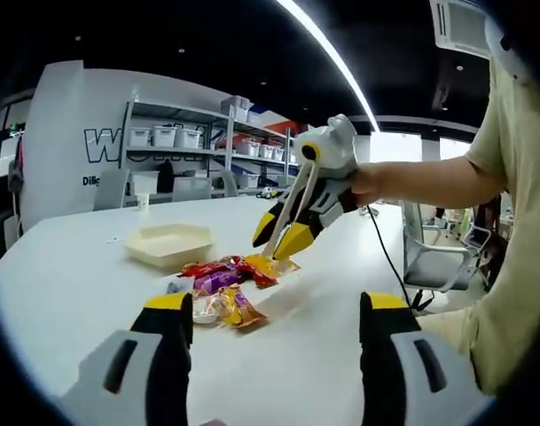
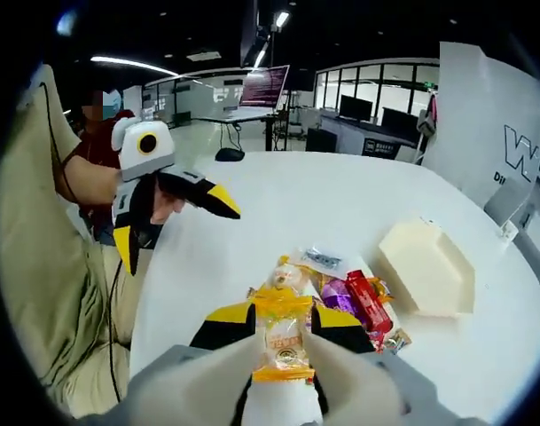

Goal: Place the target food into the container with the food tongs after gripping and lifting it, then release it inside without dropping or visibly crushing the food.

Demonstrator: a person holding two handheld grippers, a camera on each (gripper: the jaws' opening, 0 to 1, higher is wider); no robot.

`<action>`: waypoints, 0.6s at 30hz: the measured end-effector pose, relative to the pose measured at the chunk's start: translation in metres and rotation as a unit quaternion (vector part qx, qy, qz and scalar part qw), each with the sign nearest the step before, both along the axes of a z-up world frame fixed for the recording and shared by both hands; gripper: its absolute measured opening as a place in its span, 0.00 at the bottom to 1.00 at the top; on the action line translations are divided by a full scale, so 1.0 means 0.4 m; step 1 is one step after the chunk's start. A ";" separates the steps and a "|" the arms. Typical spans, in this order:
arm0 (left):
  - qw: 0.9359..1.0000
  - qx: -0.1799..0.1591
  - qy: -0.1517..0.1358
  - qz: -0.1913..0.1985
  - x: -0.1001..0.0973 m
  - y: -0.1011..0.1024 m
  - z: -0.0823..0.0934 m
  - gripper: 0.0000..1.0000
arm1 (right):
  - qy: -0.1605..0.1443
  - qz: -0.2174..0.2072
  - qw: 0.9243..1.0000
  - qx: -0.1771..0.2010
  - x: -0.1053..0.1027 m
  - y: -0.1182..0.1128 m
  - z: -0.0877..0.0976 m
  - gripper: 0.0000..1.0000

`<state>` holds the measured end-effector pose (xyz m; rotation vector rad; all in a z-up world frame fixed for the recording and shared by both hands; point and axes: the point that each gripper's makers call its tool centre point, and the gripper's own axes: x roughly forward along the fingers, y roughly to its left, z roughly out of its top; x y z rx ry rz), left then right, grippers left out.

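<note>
In the left gripper view, the left gripper point(image 1: 274, 342) rises from the bottom with its two yellow-tipped black jaws spread wide, nothing between them. Beyond it, on the smooth white counter point(image 1: 66, 284), lies a loose heap of glossy wrapped snacks point(image 1: 223, 282) in red, purple and orange film. Just beyond the heap, to the left, sits the container point(image 1: 170, 243), a shallow cream hexagonal tray with a matte finish. The right gripper point(image 1: 283, 235) comes in from the right, held by a person's hand point(image 1: 365, 185); it carries the white food tongs point(image 1: 296, 200), whose slim arms point down at the far right edge of the heap, where an orange packet point(image 1: 271, 264) lies under the tips. Metal shelving point(image 1: 199, 146) with white bins stands far behind, and a grey chair point(image 1: 429, 262) at the right.

In the right gripper view, the right gripper's jaws are closed on the tongs point(image 2: 274, 404), and the tongs pinch the orange packet point(image 2: 283, 333), a crinkled clear-ended wrapper, held just above the heap point(image 2: 354, 302). The container point(image 2: 429, 266) rests right of the heap. The left gripper point(image 2: 176, 217) hovers at the left with jaws apart.
</note>
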<state>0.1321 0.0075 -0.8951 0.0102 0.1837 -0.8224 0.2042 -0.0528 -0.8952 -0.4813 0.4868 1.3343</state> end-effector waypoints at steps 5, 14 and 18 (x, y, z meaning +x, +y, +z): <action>1.000 0.000 -0.002 0.002 0.002 0.001 0.004 0.75 | -0.005 -0.009 1.000 0.008 0.048 0.008 0.047 0.20; 1.000 0.001 -0.002 0.005 0.001 0.004 0.005 0.75 | -0.015 -0.013 1.000 0.008 0.111 0.024 0.085 0.21; 1.000 0.002 -0.003 0.007 0.003 0.007 0.006 0.75 | -0.018 -0.014 1.000 0.006 0.135 0.031 0.092 0.21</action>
